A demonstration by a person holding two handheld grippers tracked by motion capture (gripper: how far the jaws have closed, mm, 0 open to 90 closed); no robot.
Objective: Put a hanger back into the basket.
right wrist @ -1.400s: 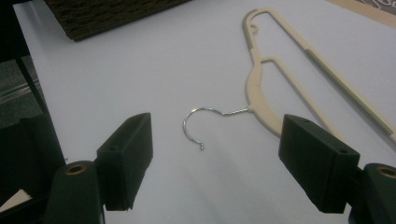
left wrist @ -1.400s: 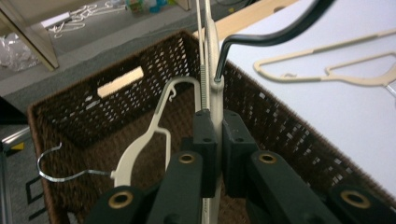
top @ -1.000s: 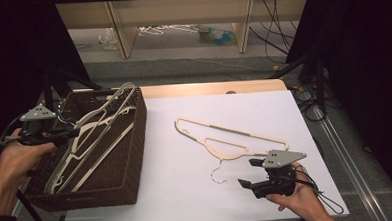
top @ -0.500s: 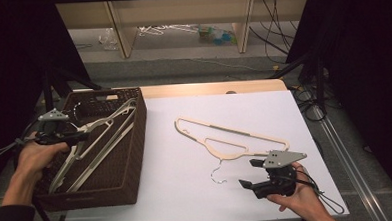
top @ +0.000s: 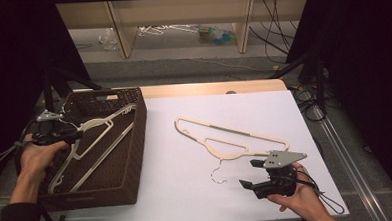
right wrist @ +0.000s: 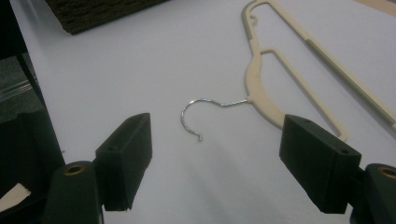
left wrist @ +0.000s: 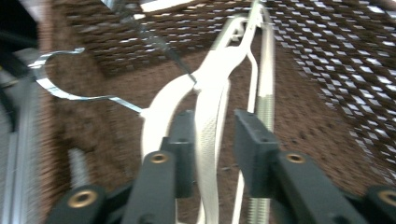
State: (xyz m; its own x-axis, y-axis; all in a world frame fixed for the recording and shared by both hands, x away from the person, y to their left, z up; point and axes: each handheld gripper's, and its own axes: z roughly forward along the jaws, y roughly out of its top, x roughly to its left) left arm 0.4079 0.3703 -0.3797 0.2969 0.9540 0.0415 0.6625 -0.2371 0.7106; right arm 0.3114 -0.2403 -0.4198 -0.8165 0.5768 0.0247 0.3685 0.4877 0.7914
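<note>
A cream hanger [top: 97, 137] slopes across the inside of a brown wicker basket [top: 138, 143] at the table's left. My left gripper [top: 76, 135] is shut on its near end. In the left gripper view the jaws [left wrist: 210, 140] straddle this hanger's flat cream arm [left wrist: 208, 116], whose metal hook [left wrist: 56, 86] points left. A second hanger [left wrist: 266, 93] lies under it. Another cream hanger [top: 235, 139] lies flat on the white table top [top: 187, 191]. My right gripper [top: 248, 173] stands open just short of that hanger's wire hook [top: 217, 172], which sits between and beyond the jaws [right wrist: 215, 158] as a wire hook [right wrist: 196, 109].
The woven basket wall [left wrist: 327, 70] rises close around the left gripper. Black cables [top: 309, 105] trail off the table's right edge. A wooden shelf [top: 180, 21] with loose items stands behind the table.
My left gripper has carried its hanger to the right and down into the basket. The right gripper and the hanger on the table have stayed put.
</note>
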